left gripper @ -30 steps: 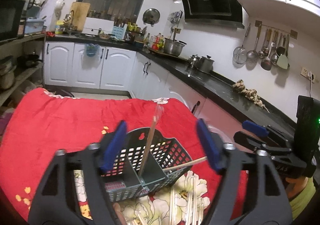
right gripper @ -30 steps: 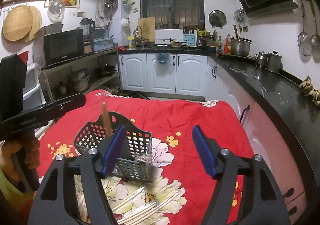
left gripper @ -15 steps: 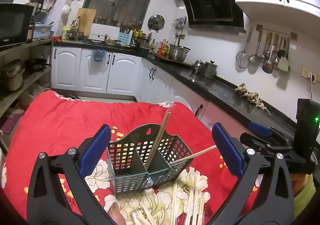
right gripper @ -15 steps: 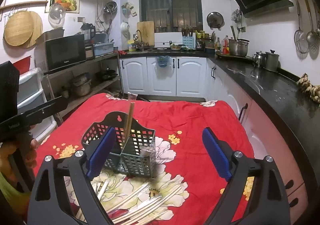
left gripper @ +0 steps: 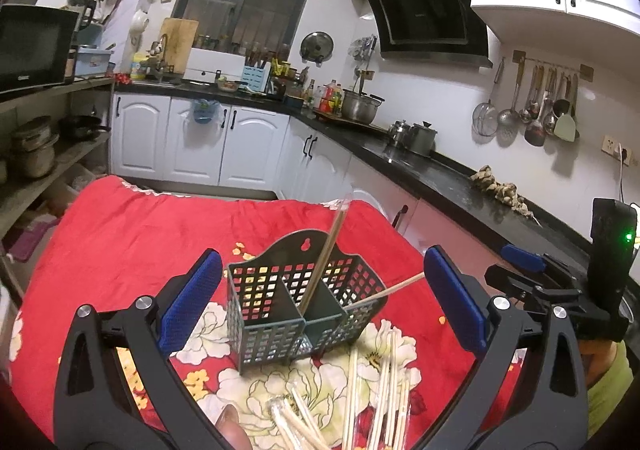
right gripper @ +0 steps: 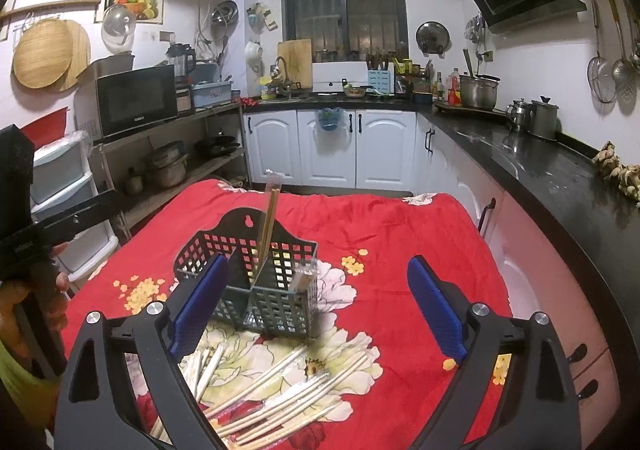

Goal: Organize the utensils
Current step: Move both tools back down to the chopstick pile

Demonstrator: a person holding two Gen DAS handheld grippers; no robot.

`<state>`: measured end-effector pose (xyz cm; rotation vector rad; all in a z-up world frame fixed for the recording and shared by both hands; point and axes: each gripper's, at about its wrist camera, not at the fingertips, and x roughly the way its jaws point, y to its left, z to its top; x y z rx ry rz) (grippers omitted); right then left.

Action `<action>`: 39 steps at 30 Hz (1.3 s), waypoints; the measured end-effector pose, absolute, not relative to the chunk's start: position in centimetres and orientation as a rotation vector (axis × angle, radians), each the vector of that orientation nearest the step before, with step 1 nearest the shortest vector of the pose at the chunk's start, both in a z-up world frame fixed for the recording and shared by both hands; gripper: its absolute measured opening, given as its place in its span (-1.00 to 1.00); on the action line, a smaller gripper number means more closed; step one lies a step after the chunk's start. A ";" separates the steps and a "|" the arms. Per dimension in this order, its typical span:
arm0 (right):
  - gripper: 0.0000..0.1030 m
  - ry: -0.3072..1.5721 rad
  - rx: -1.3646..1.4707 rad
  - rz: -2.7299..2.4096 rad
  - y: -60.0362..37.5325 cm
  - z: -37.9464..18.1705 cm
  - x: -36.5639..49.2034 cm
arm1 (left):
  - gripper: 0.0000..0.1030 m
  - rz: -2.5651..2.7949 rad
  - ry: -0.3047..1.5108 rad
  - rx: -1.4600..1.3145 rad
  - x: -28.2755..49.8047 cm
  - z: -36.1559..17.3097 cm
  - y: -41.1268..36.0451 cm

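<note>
Grey lattice caddy (left gripper: 296, 314) on red floral cloth (left gripper: 120, 250), chopsticks (left gripper: 324, 258) upright inside | loose chopsticks (right gripper: 280, 390) in front | left gripper (left gripper: 320, 302) wide open, empty | right gripper (right gripper: 316, 310) jaws opening, empty

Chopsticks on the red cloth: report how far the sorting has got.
Done: one wrapped pair stands upright in the grey caddy, and another leans out over its rim. In hand: nothing. The left tongs are open and empty; the right tongs are opening, with nothing gripped. Left: most of the job, since the loose chopsticks lie scattered on the cloth in front of the caddy.
</note>
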<state>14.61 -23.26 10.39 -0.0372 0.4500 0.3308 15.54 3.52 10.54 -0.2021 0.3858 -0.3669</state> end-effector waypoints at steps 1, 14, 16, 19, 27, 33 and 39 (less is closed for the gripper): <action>0.71 0.453 -0.037 0.329 -23.3 10.2 14.5 | 0.80 -0.365 0.387 -0.205 15.3 10.5 3.6; 0.71 0.524 -0.041 0.337 -23.7 7.5 13.6 | 0.80 -0.331 0.448 -0.234 13.5 8.0 4.7; 0.71 0.532 -0.047 0.337 -23.6 7.1 13.4 | 0.80 -0.327 0.466 -0.241 13.4 7.4 4.8; 0.71 0.548 -0.049 0.342 -23.5 6.3 13.0 | 0.80 -0.323 0.492 -0.250 13.3 6.3 5.0; 0.71 0.585 -0.056 0.358 -23.1 4.6 12.3 | 0.80 -0.338 0.567 -0.243 13.0 3.6 4.0; 0.71 0.614 -0.060 0.355 -23.0 3.5 12.3 | 0.80 -0.360 0.626 -0.223 13.3 1.7 2.7; 0.71 0.653 -0.059 0.346 -23.5 2.0 12.9 | 0.80 -0.376 0.684 -0.208 13.7 0.0 1.7</action>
